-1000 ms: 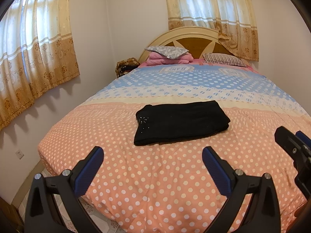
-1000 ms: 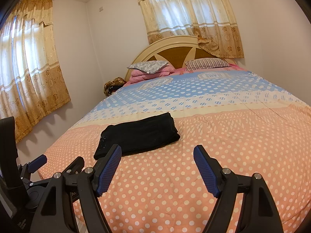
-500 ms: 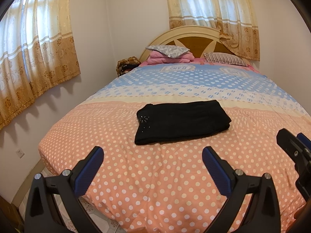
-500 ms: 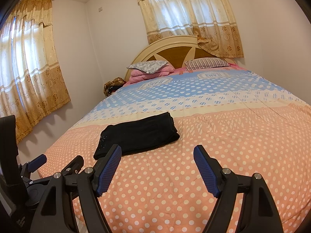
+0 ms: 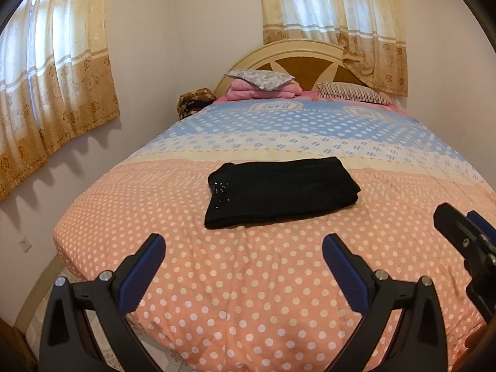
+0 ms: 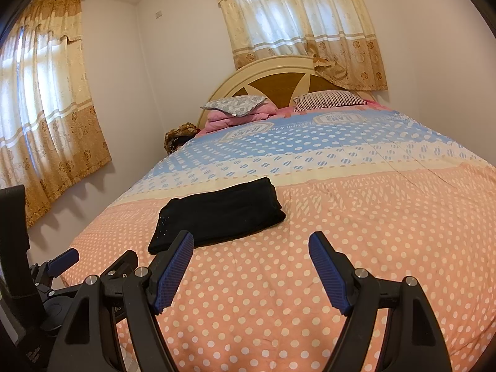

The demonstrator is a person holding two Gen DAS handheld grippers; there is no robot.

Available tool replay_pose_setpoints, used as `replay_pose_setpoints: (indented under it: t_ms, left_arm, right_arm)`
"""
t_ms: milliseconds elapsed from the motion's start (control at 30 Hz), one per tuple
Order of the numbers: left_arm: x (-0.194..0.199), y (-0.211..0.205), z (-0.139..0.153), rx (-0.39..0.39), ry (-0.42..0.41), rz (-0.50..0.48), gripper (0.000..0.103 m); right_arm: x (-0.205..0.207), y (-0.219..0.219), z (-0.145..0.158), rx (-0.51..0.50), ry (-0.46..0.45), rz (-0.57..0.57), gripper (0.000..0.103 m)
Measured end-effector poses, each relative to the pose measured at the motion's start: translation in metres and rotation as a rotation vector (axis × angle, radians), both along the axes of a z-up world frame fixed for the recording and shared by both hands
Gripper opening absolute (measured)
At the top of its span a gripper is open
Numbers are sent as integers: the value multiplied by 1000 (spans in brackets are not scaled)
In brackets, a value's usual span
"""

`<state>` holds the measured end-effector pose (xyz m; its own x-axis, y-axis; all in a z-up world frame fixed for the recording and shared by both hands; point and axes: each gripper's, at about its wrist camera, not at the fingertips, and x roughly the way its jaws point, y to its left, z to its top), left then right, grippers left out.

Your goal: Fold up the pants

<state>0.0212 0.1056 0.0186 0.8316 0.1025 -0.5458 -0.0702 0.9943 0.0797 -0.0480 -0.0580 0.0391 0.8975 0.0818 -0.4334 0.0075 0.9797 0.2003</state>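
Observation:
Black pants [image 5: 280,192] lie folded into a flat rectangle on the orange dotted part of the bedspread [image 5: 248,279], a small sparkly motif near their left end. My left gripper [image 5: 243,254] hovers open over the bed's near part, short of the pants, nothing between its blue pads. In the right wrist view the same pants [image 6: 220,214] lie ahead and to the left. My right gripper [image 6: 251,249] is open and holds nothing, its left pad overlapping the pants' near corner in the picture. The right gripper's tip [image 5: 465,232] shows at the left view's right edge.
Pillows [image 5: 260,79] and a folded pink blanket [image 5: 263,91] lie by the headboard [image 5: 297,59]. A striped pillow [image 5: 350,92] rests at the back right. Curtains [image 5: 55,74] hang on the left wall. A brown bag [image 5: 195,100] sits beside the bed. Floor [image 5: 40,307] shows at lower left.

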Motion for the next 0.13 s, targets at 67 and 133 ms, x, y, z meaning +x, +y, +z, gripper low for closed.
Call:
replay_pose_setpoints:
  t_ms: [67, 133]
  left_arm:
    - [0, -2, 0, 4, 0, -1, 103]
    - [0, -3, 0, 2, 6, -11, 103]
  right_arm:
    - [0, 0, 0, 0, 0, 0, 78]
    - [0, 0, 0, 0, 0, -1, 78]
